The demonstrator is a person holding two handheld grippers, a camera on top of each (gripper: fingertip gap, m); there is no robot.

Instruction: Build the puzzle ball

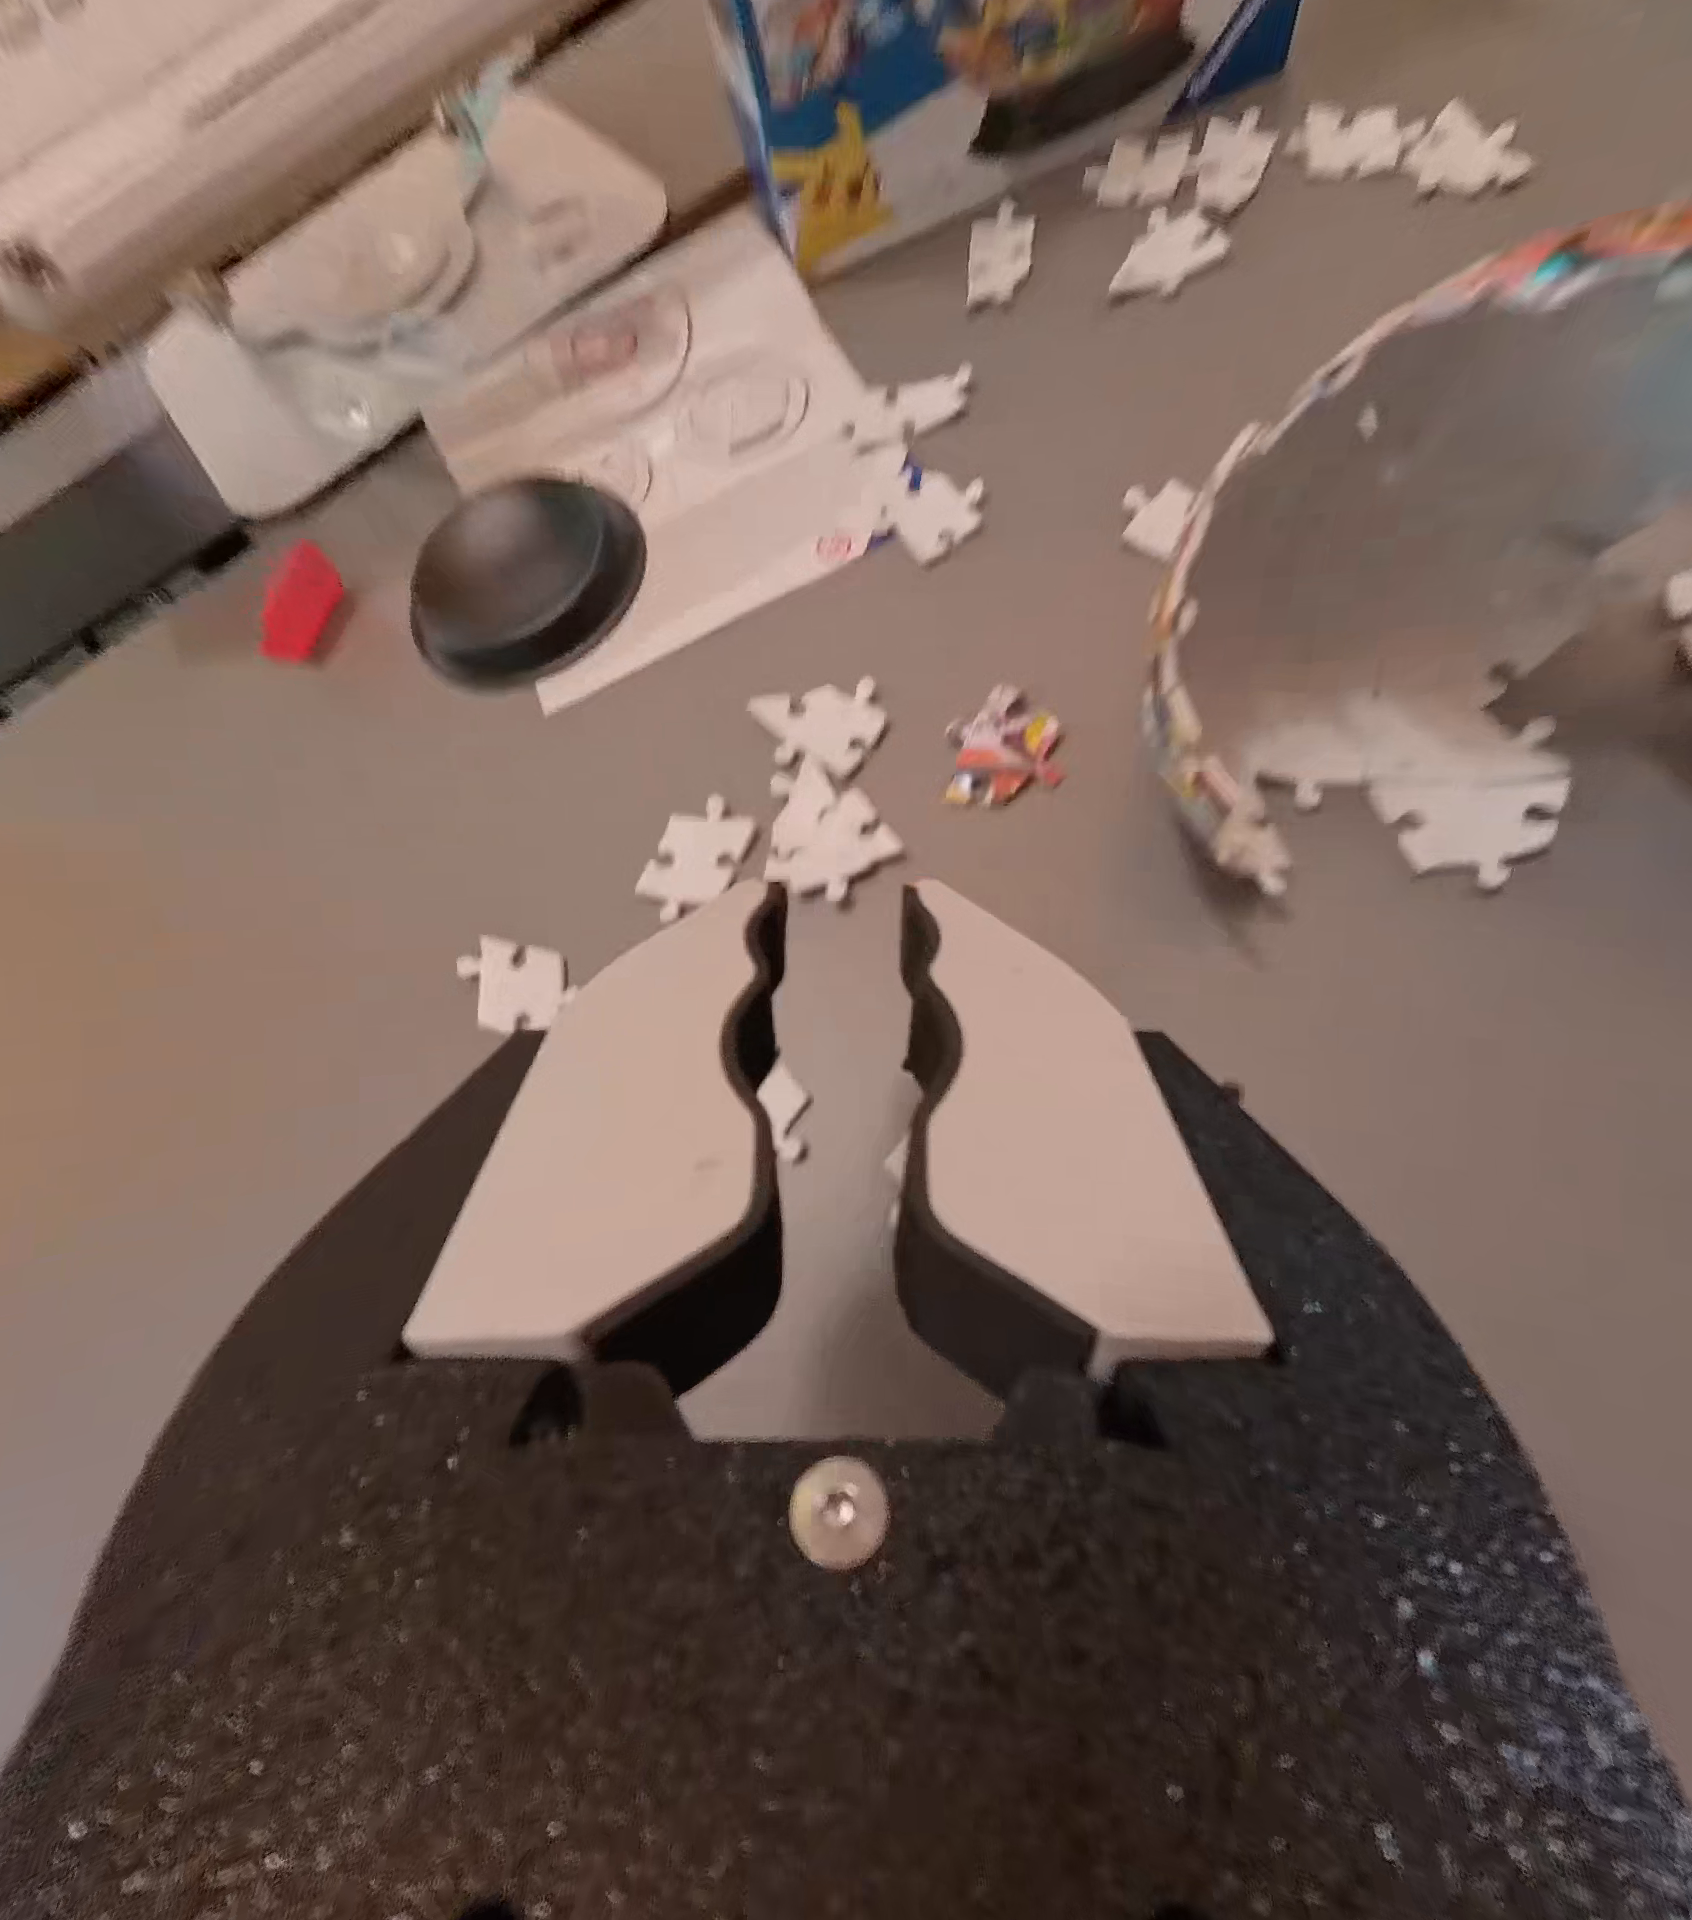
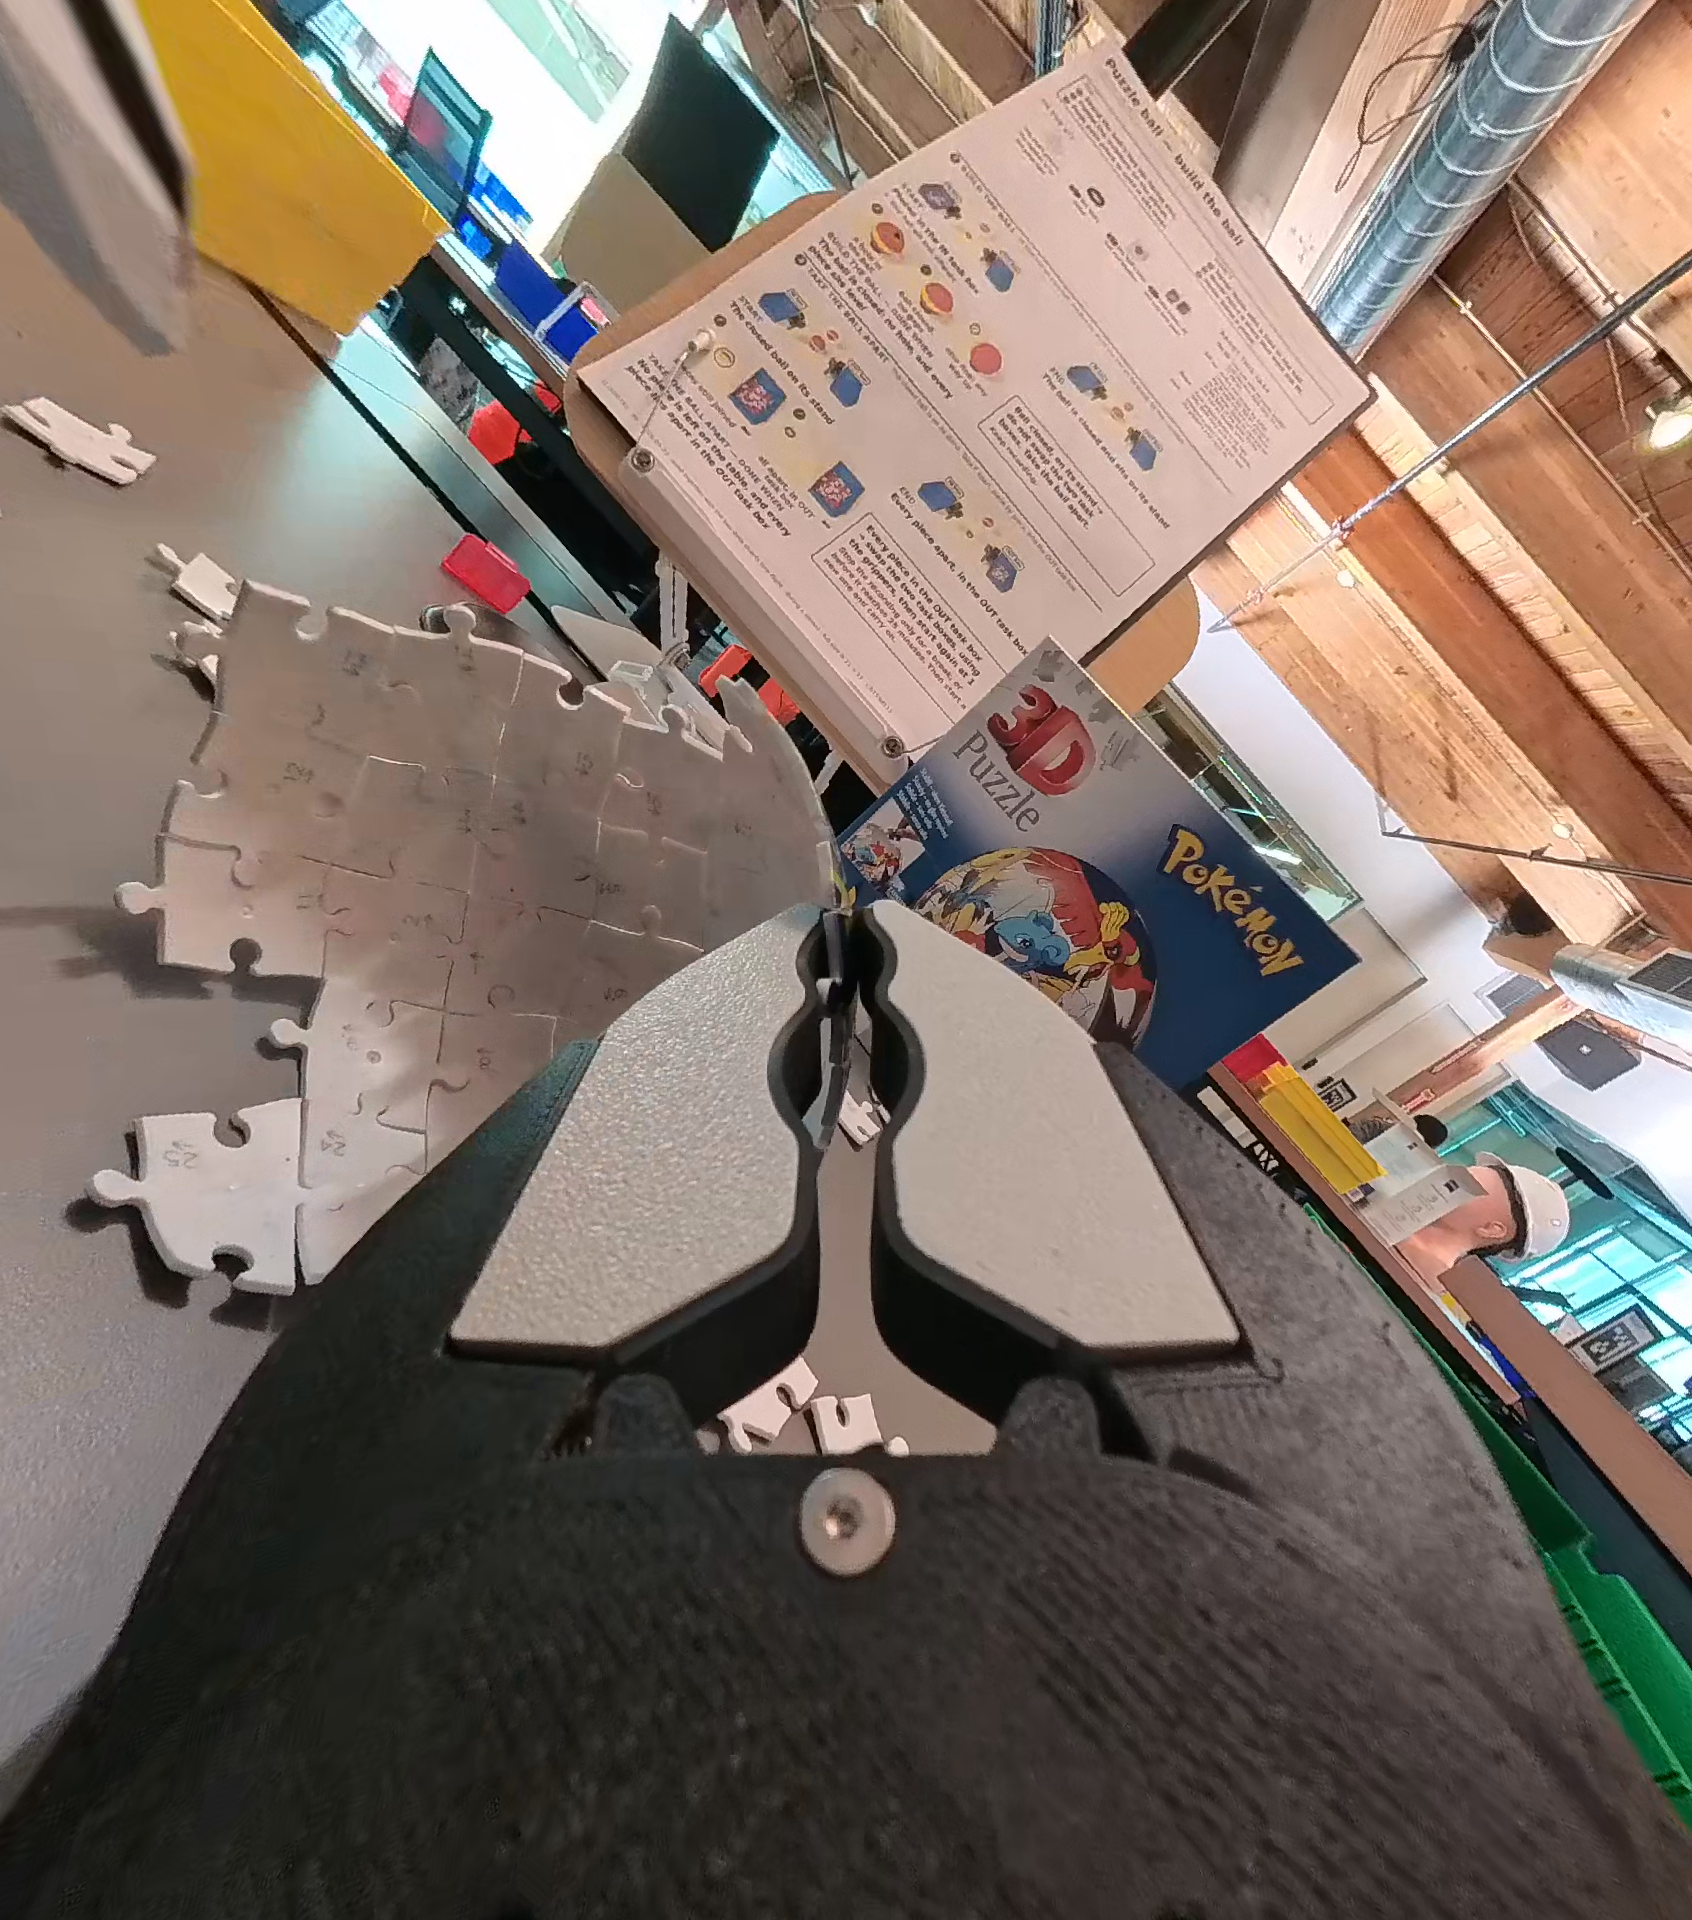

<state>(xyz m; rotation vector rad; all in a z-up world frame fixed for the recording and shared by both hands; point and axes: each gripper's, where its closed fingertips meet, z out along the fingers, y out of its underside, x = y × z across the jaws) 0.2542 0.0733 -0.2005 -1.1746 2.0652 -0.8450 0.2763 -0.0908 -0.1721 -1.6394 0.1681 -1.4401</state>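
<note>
Grey table [image 1: 198,987]: blue printed puzzle box [image 2: 1112,883], right tongs [image 2: 847,935] clamping curved puzzle shell [image 2: 468,831].

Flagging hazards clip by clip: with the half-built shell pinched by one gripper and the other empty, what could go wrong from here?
1. The right gripper pinches only the thin rim of the curved white-backed puzzle shell; levering it could pop seams apart.
2. The open left gripper hovers low over loose white puzzle pieces on the grey table; it may scatter them.
3. The left view is blurred, so aiming looks uncertain.
</note>
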